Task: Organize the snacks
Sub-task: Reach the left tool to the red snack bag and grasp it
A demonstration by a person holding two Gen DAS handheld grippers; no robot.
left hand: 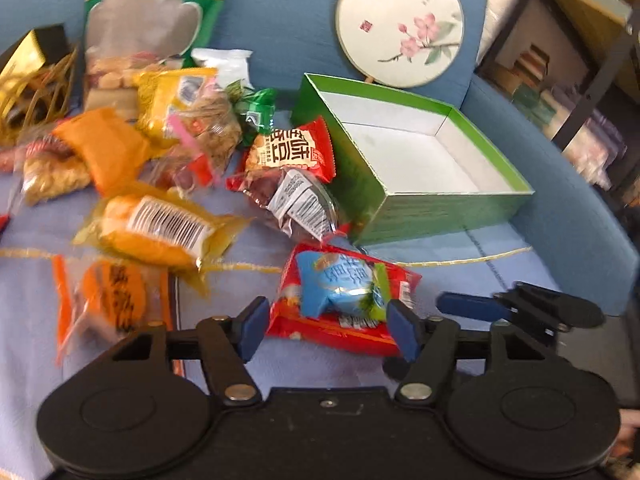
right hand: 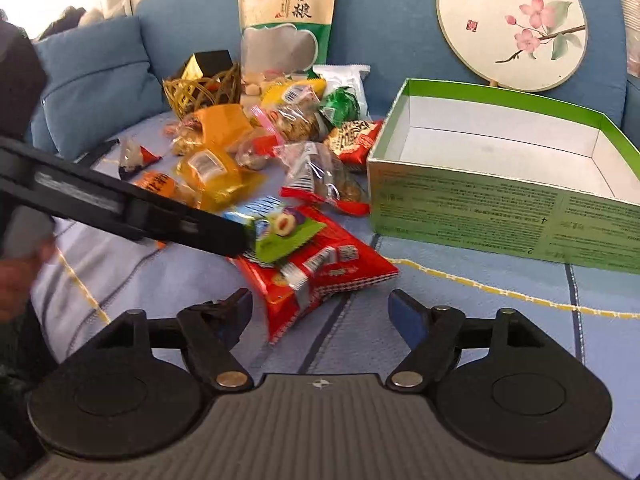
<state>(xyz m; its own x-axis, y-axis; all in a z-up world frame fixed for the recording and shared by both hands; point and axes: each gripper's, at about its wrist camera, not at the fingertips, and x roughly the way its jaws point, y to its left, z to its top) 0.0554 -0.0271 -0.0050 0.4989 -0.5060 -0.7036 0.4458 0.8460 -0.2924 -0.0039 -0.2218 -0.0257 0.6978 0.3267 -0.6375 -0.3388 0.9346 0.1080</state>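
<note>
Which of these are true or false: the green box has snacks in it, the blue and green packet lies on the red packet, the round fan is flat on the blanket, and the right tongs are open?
1. The green box holds several snacks. False: its white inside is bare.
2. The blue and green packet lies on top of the red packet. True.
3. The round fan lies flat on the blanket. False: it stands leaning against the blue sofa back.
4. The right tongs are open with nothing between them. True.
5. The left tongs reach around the blue and green packet. True, though whether the pads press it cannot be told.
</note>
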